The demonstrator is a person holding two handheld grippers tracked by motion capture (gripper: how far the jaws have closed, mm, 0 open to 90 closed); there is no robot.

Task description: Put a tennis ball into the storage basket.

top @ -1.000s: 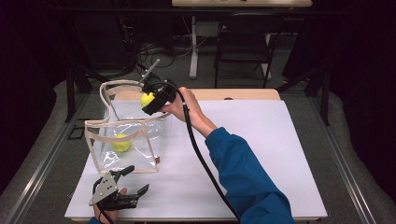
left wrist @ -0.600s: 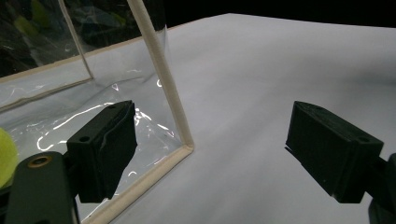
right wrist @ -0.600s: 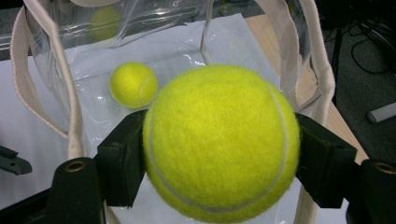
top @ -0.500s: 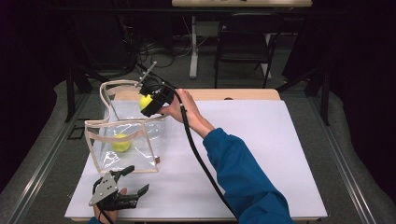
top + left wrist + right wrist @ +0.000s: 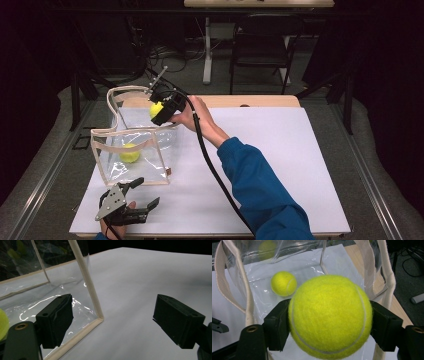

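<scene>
The tennis ball [image 5: 330,316] in the right claw [image 5: 161,111] is bright yellow-green and fuzzy, with a pale curved seam running down its left side and around its lower half; the two black jaws press on it from either side, so the claw is closed on it. In the high view this ball [image 5: 156,109] hangs above the open mouth of a clear plastic bag [image 5: 145,135] with beige fabric trim and beige handles, which stands near the left edge of the worktop [image 5: 280,150]. A second tennis ball [image 5: 283,283] of the same colour lies on the bag's bottom, well below the held one. The left claw [image 5: 141,193] sits low near the front left corner of the worktop, just in front of the bag, its jaws spread wide with nothing between them; in the left gripper view the bag's trimmed corner [image 5: 98,317] stands just beyond the left jaw. The worktop is covered in white, with a strip of pale wood showing along the far edge. Beyond it the room is dark, with grey floor, cables [image 5: 170,52], a white post [image 5: 207,50] and a black chair [image 5: 260,45].
</scene>
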